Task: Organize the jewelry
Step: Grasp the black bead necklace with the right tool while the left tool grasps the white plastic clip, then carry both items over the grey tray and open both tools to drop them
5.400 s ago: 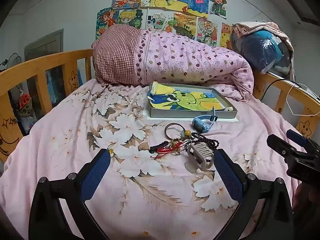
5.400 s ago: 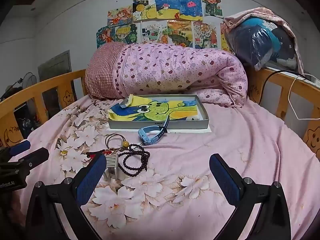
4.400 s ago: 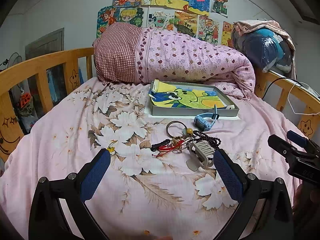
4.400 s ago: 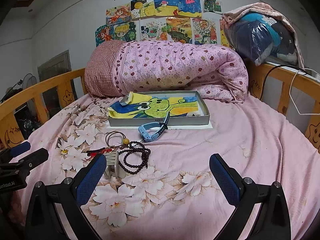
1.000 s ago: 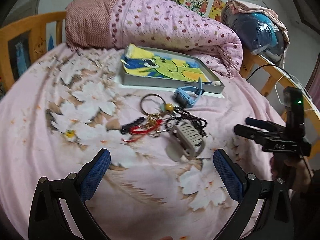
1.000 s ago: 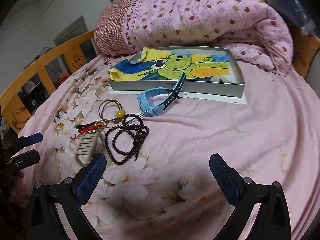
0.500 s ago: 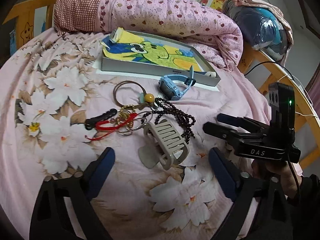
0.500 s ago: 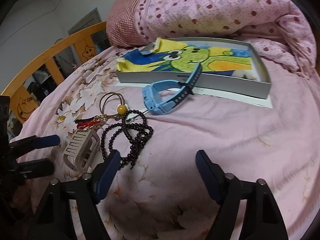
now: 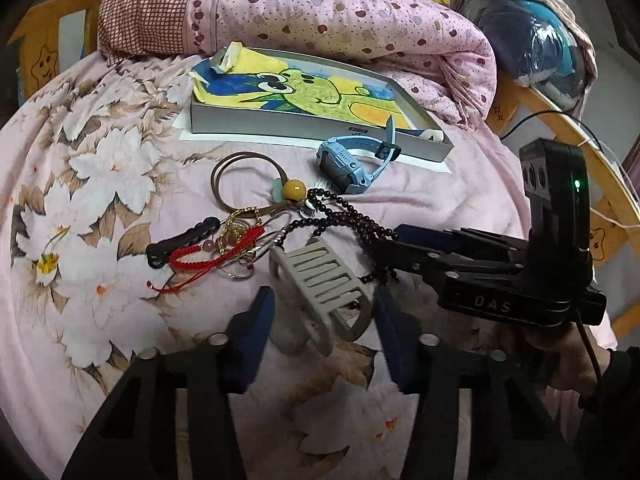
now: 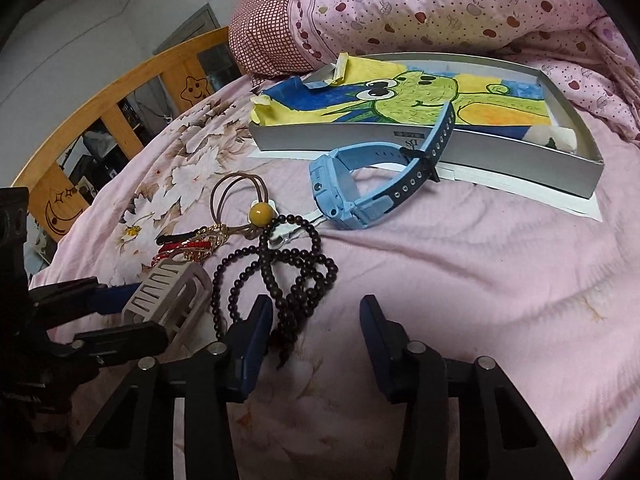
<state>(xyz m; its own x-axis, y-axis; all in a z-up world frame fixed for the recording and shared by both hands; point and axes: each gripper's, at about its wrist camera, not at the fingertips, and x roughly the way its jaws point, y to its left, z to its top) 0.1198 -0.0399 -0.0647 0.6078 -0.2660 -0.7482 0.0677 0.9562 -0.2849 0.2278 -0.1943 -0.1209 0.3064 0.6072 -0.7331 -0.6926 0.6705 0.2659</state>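
Observation:
A pile of jewelry lies on the pink floral bedspread. My left gripper is open, its blue pads on either side of a beige hair claw clip, apparently not touching it. My right gripper is open and low over the near end of a dark bead necklace. The necklace also shows in the left wrist view. Beyond lie a blue watch, a brown hair tie with a yellow bead and a red cord bracelet with gold chain. A grey shallow box holds a frog drawing.
A rolled pink dotted quilt lies behind the box. Wooden bed rails run along the left side and also along the right side. A bundle of bedding in plastic sits at the back right.
Both grippers have moved forward and down to the jewelry pile and narrowed their jaws. The left now straddles the claw clip; the right is at the bead necklace.

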